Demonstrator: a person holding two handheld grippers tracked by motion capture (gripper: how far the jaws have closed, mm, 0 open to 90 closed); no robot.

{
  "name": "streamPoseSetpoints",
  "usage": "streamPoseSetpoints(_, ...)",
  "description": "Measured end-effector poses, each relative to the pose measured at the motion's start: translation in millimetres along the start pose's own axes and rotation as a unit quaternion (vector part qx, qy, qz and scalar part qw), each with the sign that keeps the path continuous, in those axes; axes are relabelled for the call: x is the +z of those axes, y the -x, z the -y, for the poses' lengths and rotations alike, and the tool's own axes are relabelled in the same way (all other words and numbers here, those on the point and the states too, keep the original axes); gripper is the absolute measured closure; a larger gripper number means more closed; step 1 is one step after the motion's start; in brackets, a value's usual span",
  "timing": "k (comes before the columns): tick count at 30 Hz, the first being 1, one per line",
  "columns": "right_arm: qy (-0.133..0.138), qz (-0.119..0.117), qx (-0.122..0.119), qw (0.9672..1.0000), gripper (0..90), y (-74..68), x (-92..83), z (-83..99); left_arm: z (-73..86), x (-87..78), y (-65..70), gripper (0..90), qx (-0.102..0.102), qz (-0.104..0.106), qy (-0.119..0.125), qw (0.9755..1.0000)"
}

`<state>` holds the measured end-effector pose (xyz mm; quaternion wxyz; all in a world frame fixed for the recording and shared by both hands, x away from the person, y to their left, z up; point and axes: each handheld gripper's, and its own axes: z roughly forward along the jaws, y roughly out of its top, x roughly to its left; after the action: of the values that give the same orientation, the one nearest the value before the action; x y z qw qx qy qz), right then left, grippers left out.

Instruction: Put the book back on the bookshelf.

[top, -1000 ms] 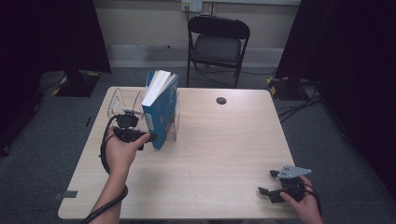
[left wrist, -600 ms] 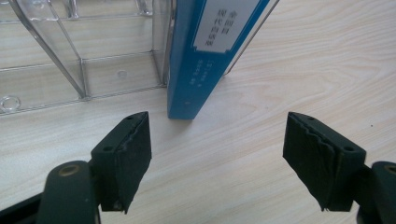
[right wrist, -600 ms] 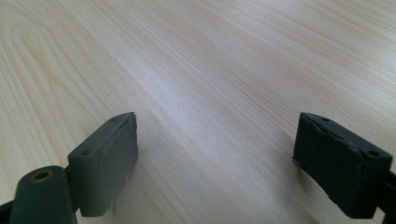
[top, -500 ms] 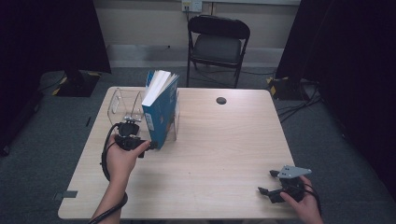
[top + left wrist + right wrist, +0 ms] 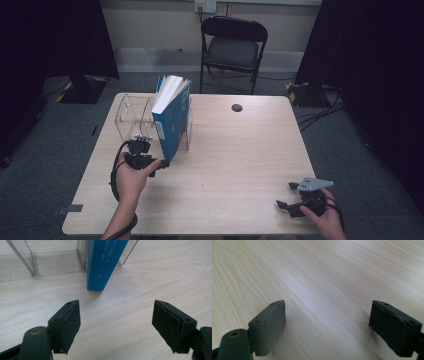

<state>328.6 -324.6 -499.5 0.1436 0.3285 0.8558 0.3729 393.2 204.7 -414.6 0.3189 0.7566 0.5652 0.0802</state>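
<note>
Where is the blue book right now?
In the high view the blue book leans in the clear rack on the table's left side, just beyond the left tool.

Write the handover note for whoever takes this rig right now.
Left hand-held gripper: open, nothing between its pads, low over the table just in front of the blue book.
Right hand-held gripper: open, holding nothing, at the table's near right corner.
Blue book: stands leaning in the clear acrylic holder, its lower corner jutting out toward the left hand-held gripper.
Done: book is in the holder, ungripped.
Left: probably straightening or seating it.
</note>
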Motion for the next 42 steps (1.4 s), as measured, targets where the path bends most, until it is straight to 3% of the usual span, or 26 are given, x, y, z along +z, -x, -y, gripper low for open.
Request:
streamPoseSetpoints(26, 0.000, -0.001, 0.001, 1.0000, 13.3, 0.0, 0.1, 0.0, 39.1, 22.5, -8.9, 22.6, -0.015, 0.005, -0.023, 0.9996)
streamPoseSetpoints(42, 0.000, 0.000, 0.000, 1.0000, 13.3, 0.0, 0.0, 0.0, 57.9, 33.9, -9.0, 21.9, 0.006, -0.005, -0.017, 0.9998)
